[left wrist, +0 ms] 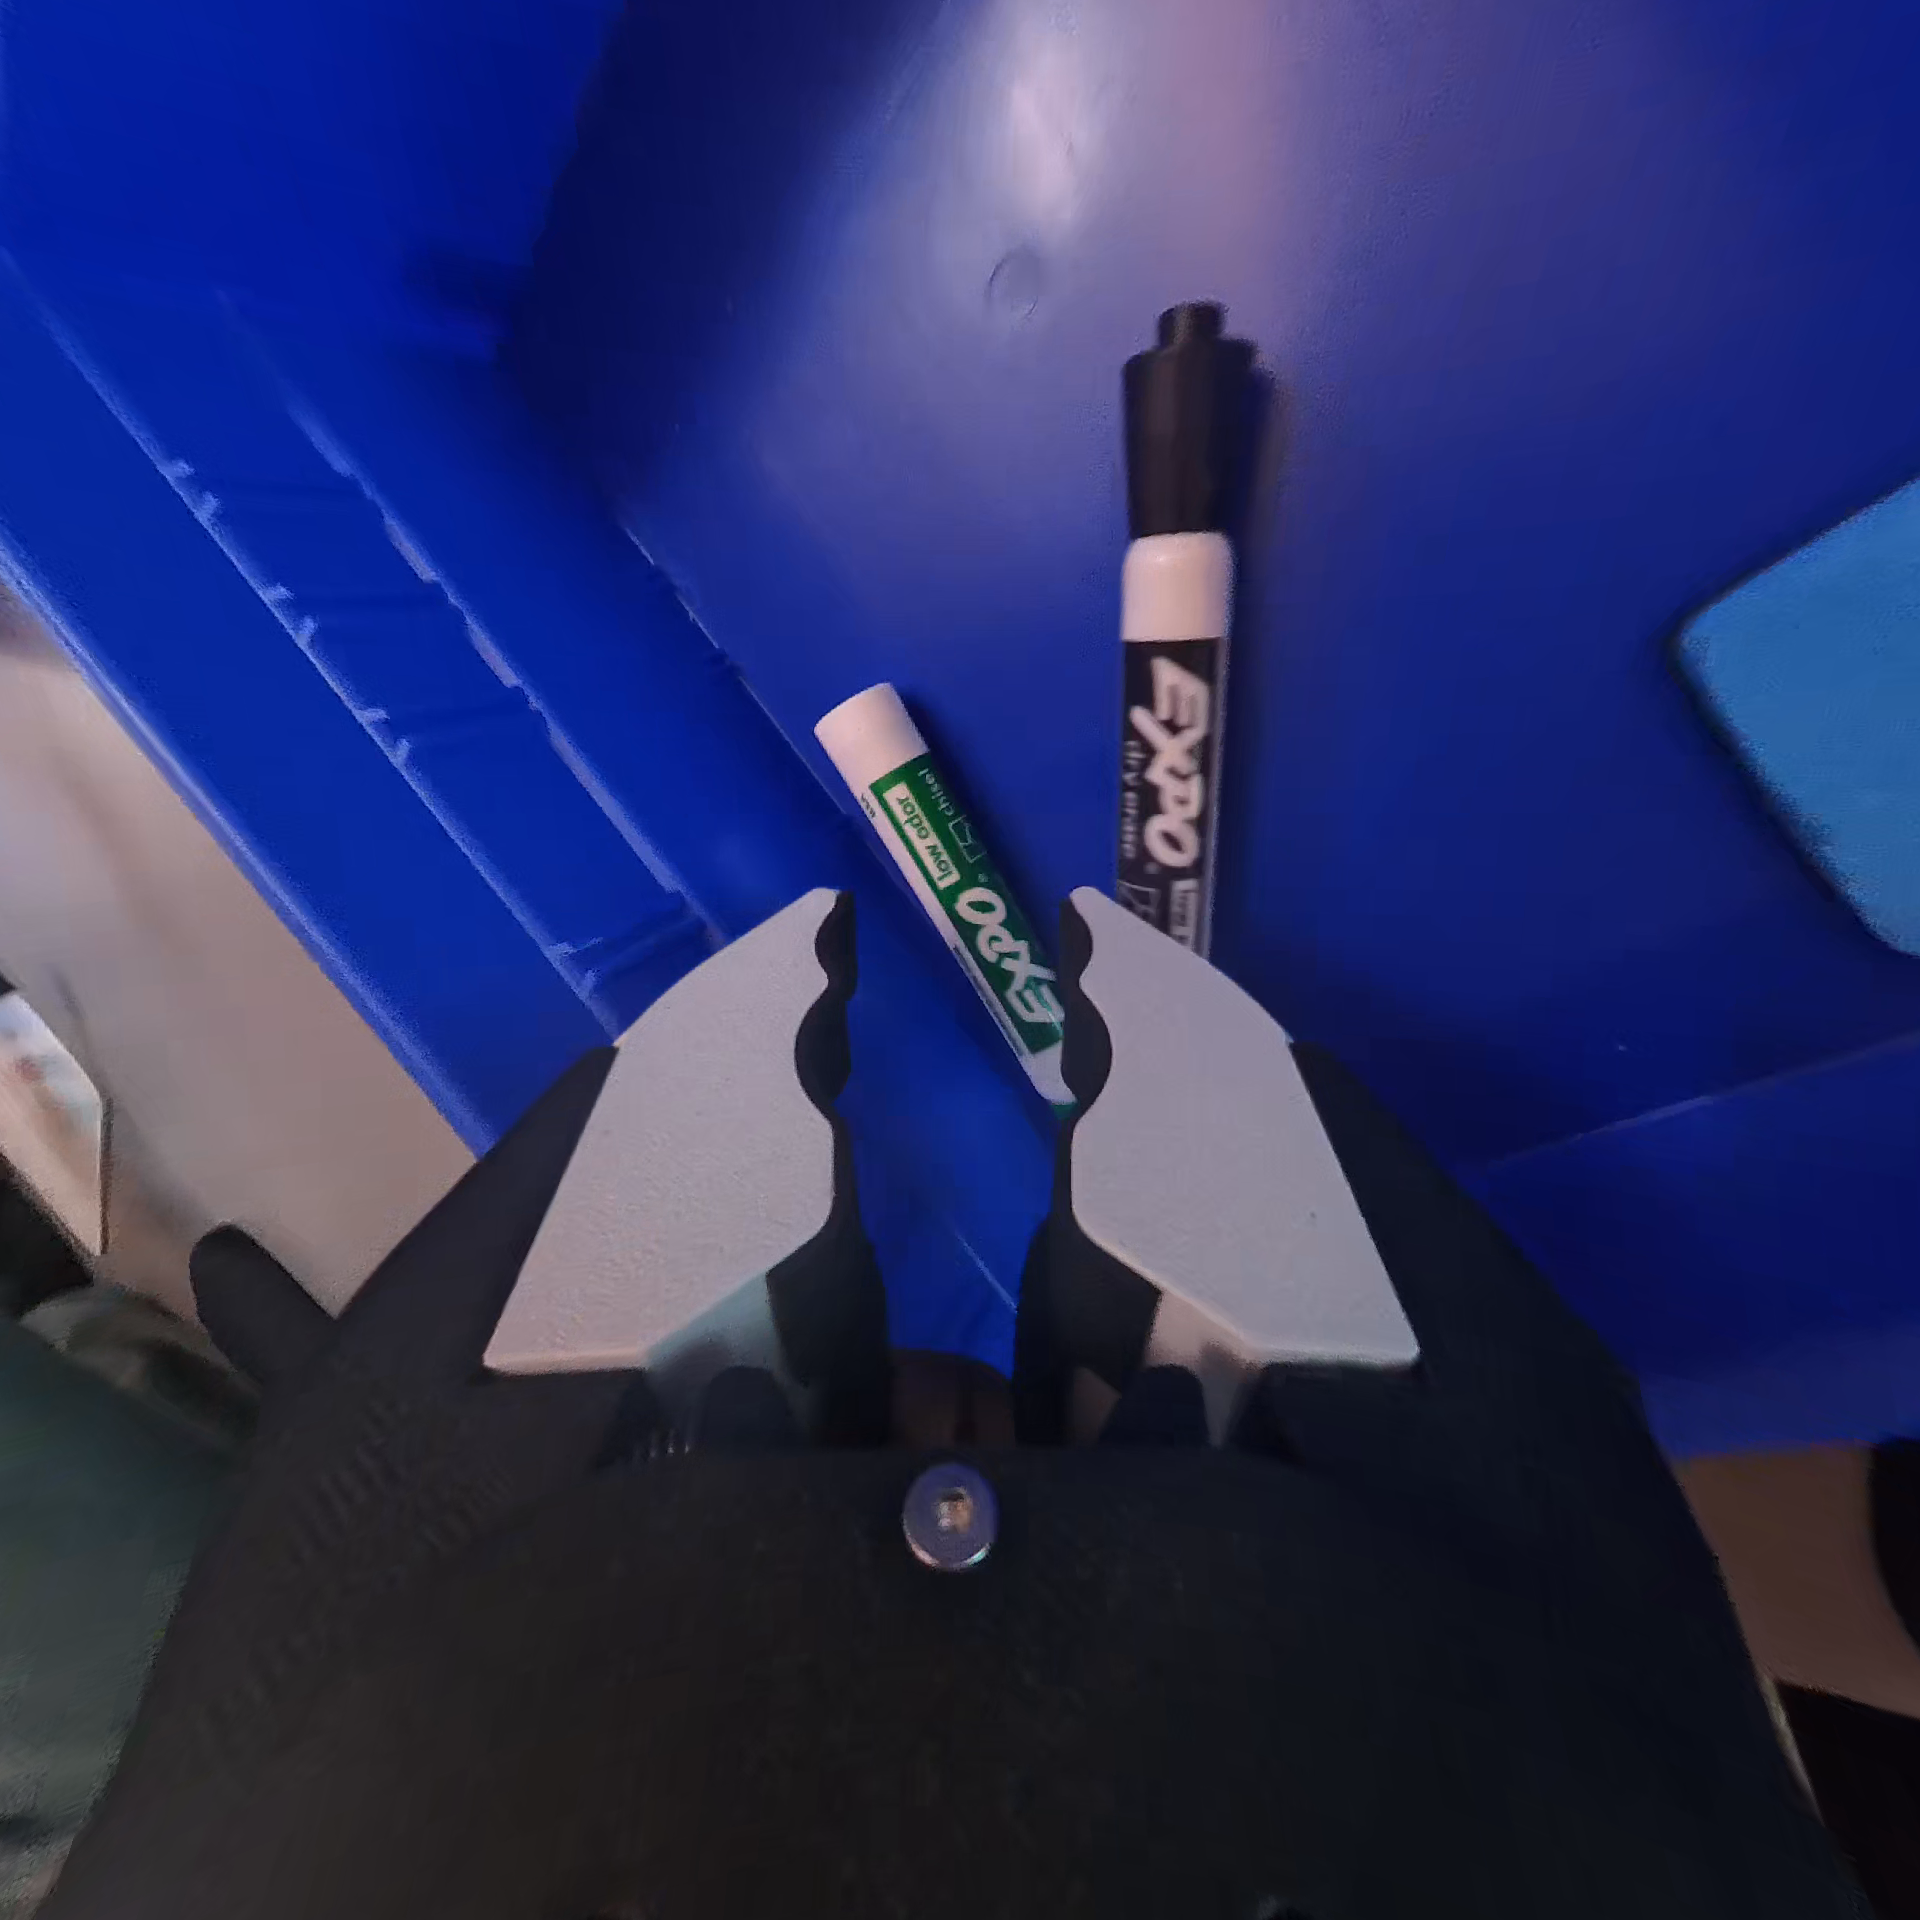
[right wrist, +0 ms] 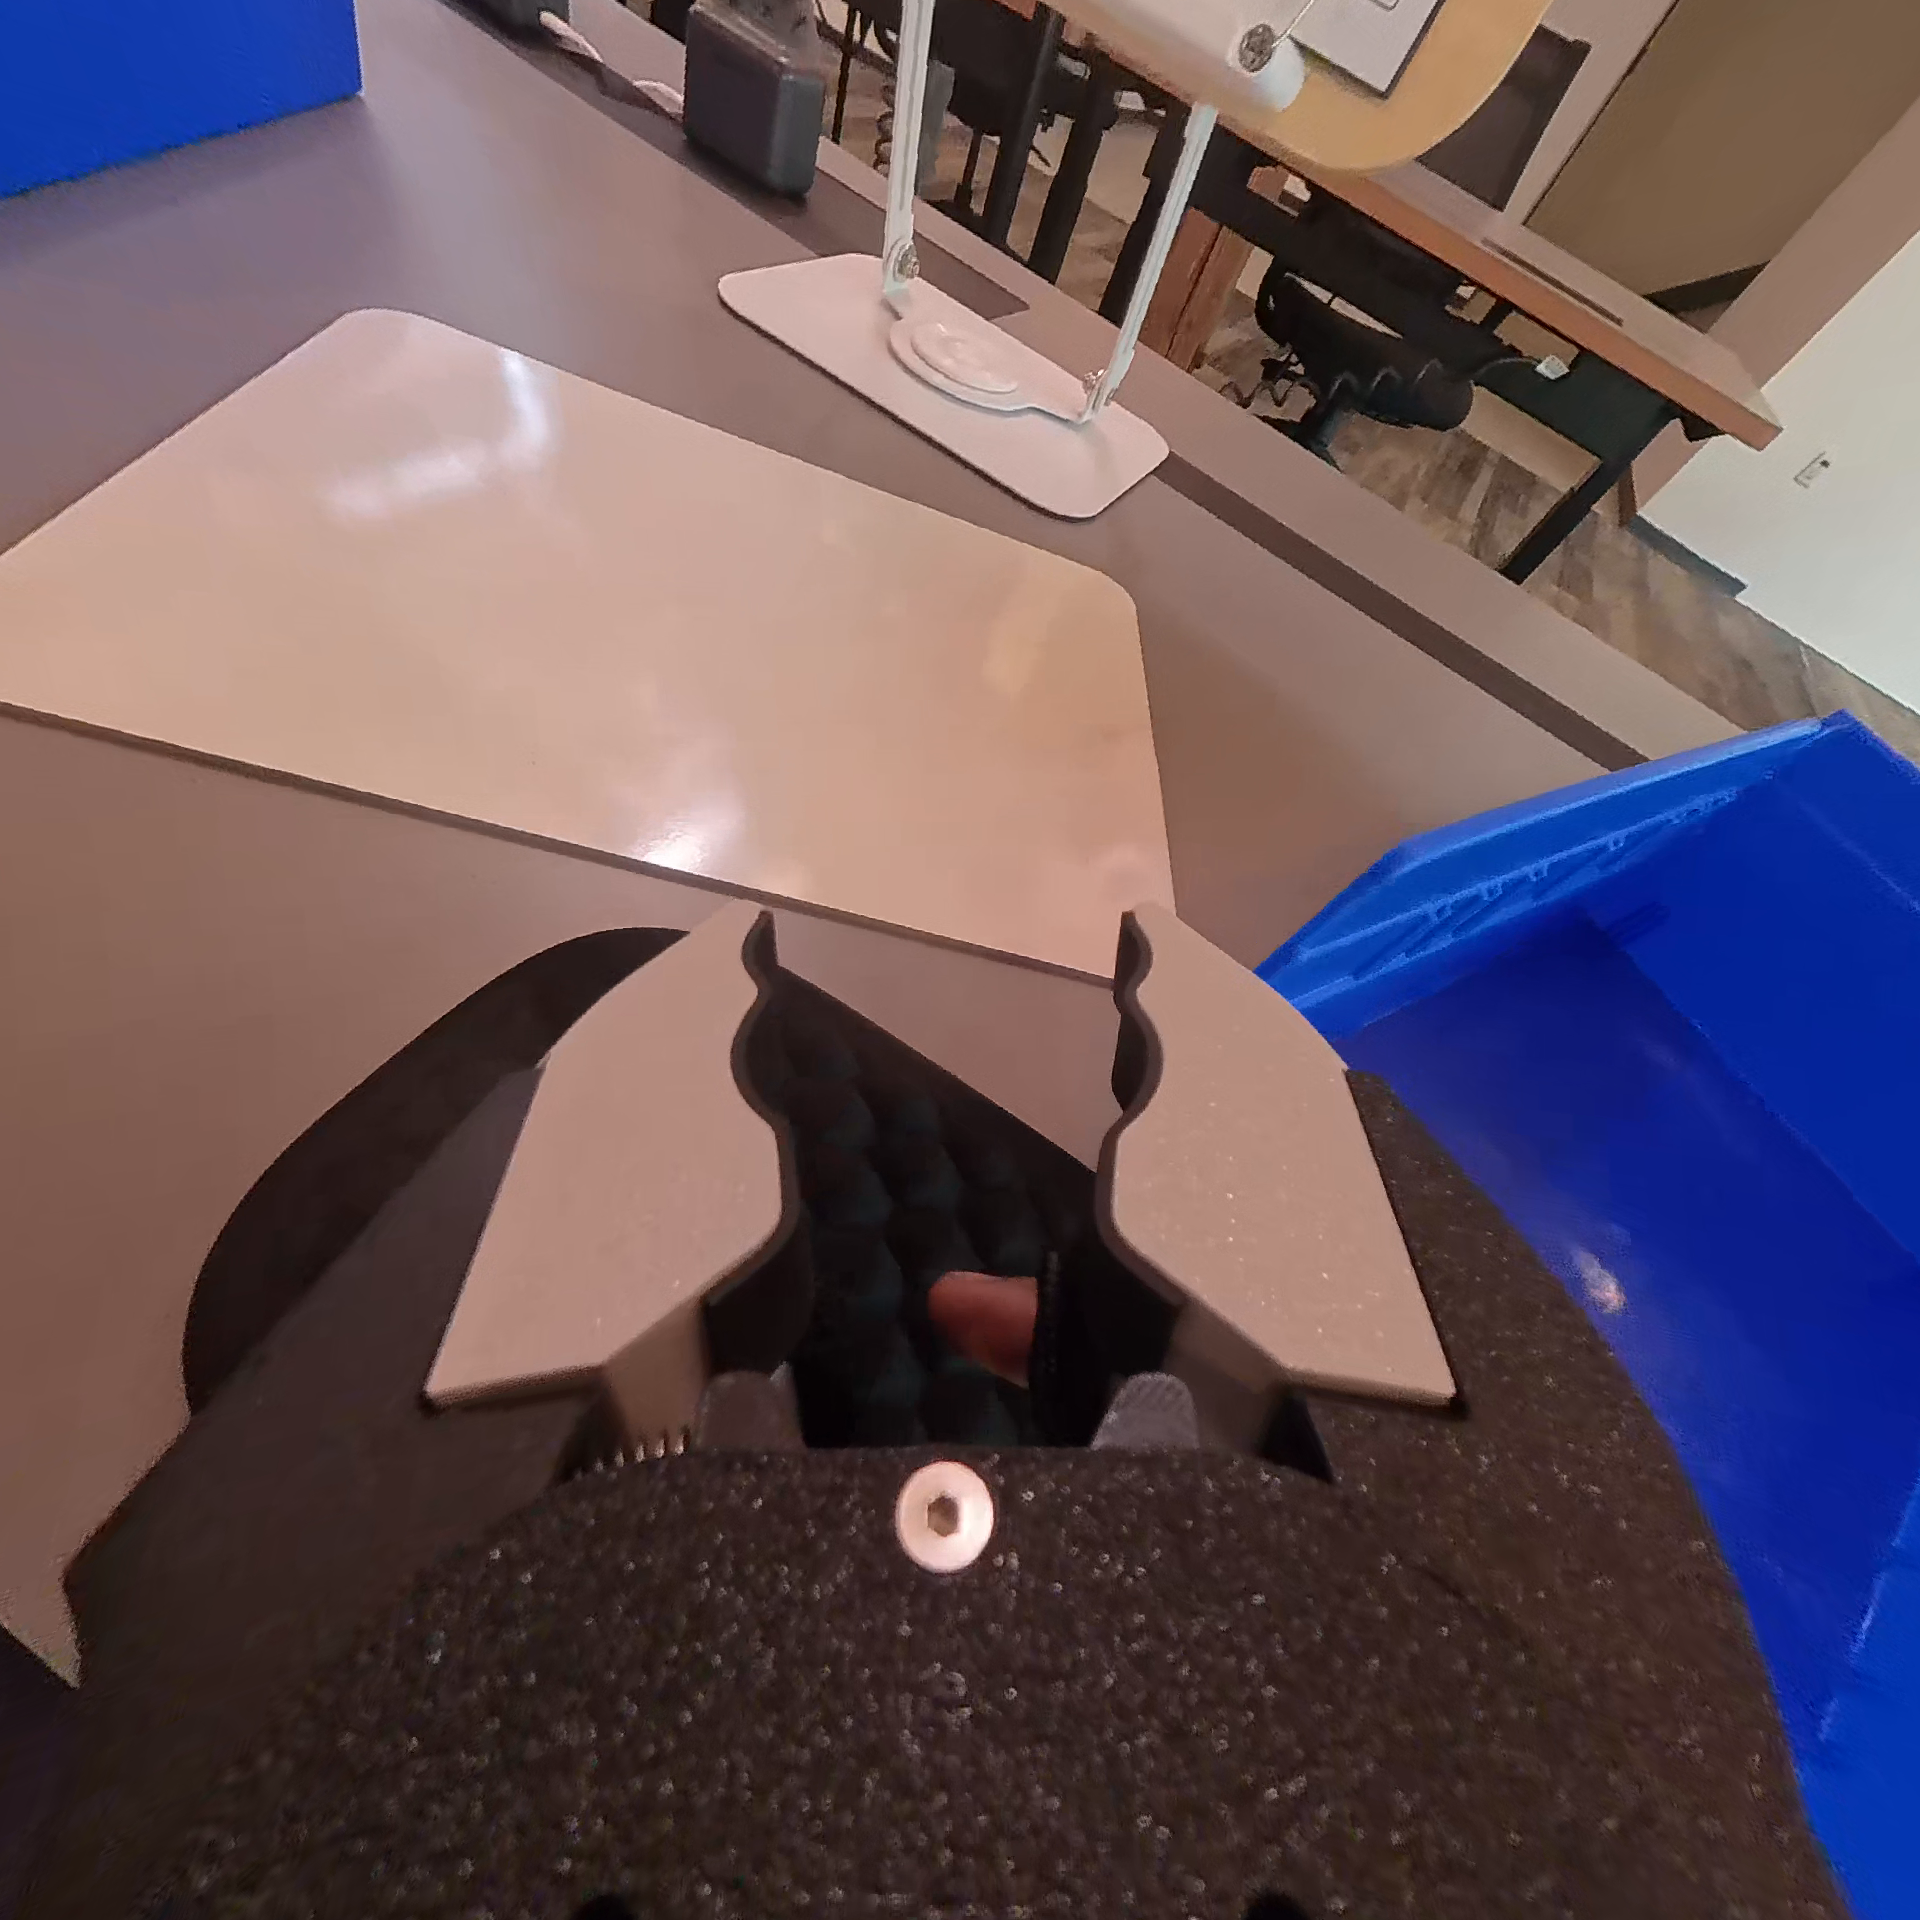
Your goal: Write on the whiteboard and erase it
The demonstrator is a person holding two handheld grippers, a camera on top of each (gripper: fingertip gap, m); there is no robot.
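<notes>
In the left wrist view my left gripper [left wrist: 958, 909] is open and hovers inside a blue bin [left wrist: 1455, 468]. A green-labelled marker [left wrist: 914, 821] lies on the bin floor between the jaws, its near end hidden behind the right finger. A black marker [left wrist: 1179, 644] lies just to its right, cap pointing away. A light blue eraser [left wrist: 1808, 748] lies at the right edge. In the right wrist view my right gripper [right wrist: 948, 920] is open and empty, just short of the near edge of the blank whiteboard [right wrist: 623, 623], which lies flat on the table.
The blue bin [right wrist: 1662, 1039] stands right of my right gripper. A white lamp stand base [right wrist: 1039, 447] sits behind the whiteboard. A dark case [right wrist: 753, 99] and another blue box [right wrist: 156, 83] are at the table's far side. Desks and chairs stand beyond. The tips of one gripper are about 60 cm away from the tips of the other.
</notes>
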